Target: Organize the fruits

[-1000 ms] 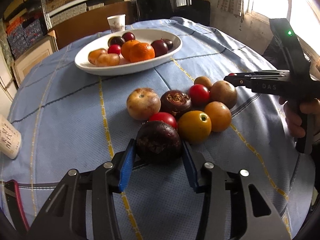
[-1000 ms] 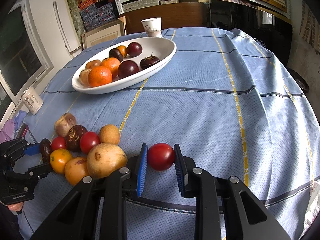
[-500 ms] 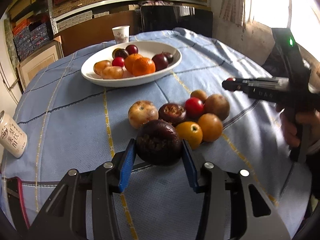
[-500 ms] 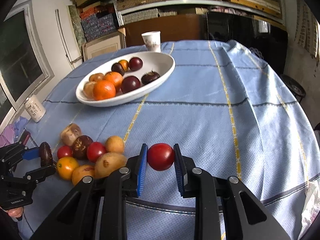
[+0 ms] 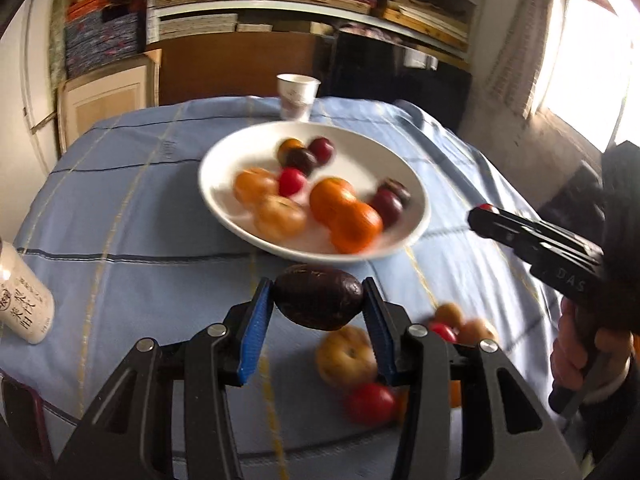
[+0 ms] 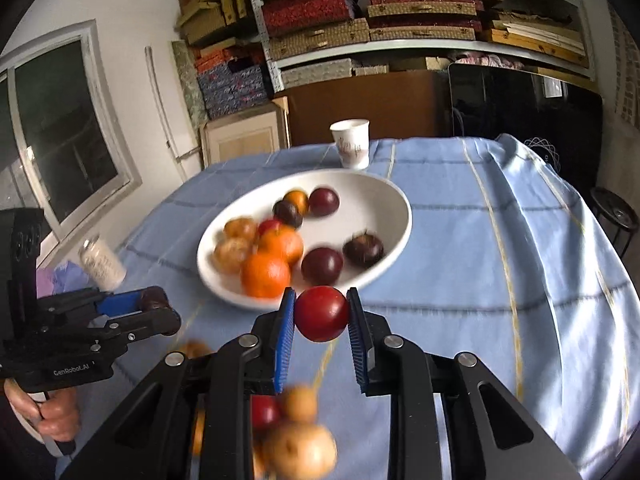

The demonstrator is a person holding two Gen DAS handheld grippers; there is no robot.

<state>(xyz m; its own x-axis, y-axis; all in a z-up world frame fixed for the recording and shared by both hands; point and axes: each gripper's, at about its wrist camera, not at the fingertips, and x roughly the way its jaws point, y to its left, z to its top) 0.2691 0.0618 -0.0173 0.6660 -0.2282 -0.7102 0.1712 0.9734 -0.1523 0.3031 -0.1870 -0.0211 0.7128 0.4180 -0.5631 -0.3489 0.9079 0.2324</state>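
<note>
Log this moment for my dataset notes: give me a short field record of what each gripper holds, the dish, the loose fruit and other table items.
left gripper: shut on dark purple-brown fruit, held above the tablecloth
right gripper: shut on red fruit, held near the dish's front rim
white dish: holds oranges, dark plums, one small red fruit, yellowish fruits
loose fruit: cluster on the cloth below the grippers, blurred
paper cup: upright behind the dish
white bottle: on the table's left edge
</note>
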